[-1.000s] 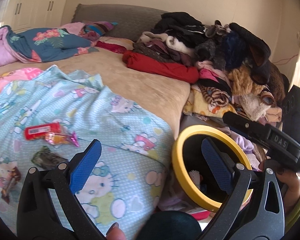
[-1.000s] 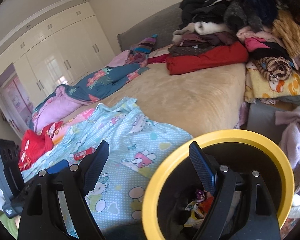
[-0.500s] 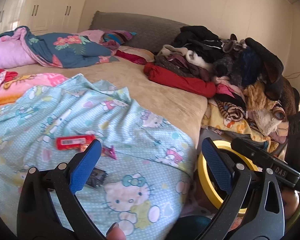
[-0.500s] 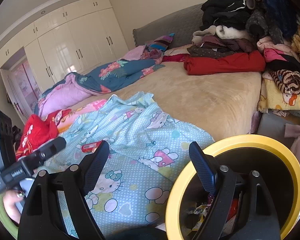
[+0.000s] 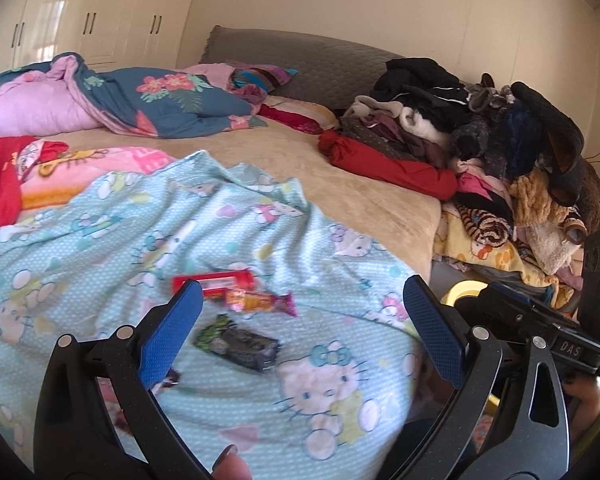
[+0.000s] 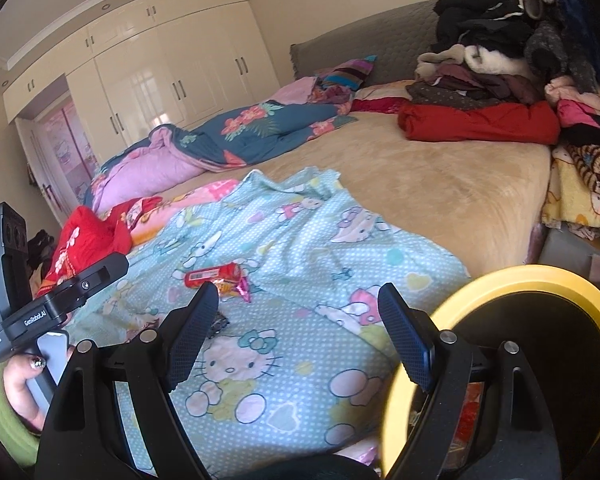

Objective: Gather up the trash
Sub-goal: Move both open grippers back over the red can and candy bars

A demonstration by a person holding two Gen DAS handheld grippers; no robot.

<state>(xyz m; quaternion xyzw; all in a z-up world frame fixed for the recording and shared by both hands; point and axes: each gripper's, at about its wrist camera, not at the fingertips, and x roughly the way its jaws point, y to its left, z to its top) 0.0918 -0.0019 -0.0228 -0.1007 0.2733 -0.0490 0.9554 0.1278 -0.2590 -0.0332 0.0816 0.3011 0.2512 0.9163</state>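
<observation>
Wrappers lie on a light blue Hello Kitty sheet (image 5: 100, 232) on the bed: a red wrapper (image 5: 214, 281), an orange-and-pink candy wrapper (image 5: 260, 303) and a dark wrapper (image 5: 240, 342). The red wrapper (image 6: 214, 275) and the candy wrapper (image 6: 236, 286) also show in the right wrist view. My left gripper (image 5: 300, 332) is open and empty, just above the dark wrapper. My right gripper (image 6: 300, 338) is open and empty, beside the yellow-rimmed black bin (image 6: 540, 280), which holds some trash. The bin's rim (image 5: 460, 290) peeks out at the bed's right edge.
A tall pile of clothes (image 5: 480, 132) covers the bed's right side, with a red garment (image 5: 388, 166) in front. A floral quilt (image 5: 160, 100) and a pink blanket (image 5: 20, 112) lie at the back left. White wardrobes (image 6: 160, 80) stand behind.
Both grippers have swung left, away from the bin and over the sheet. The left gripper has come closer to the wrappers. Both stay open and empty.
</observation>
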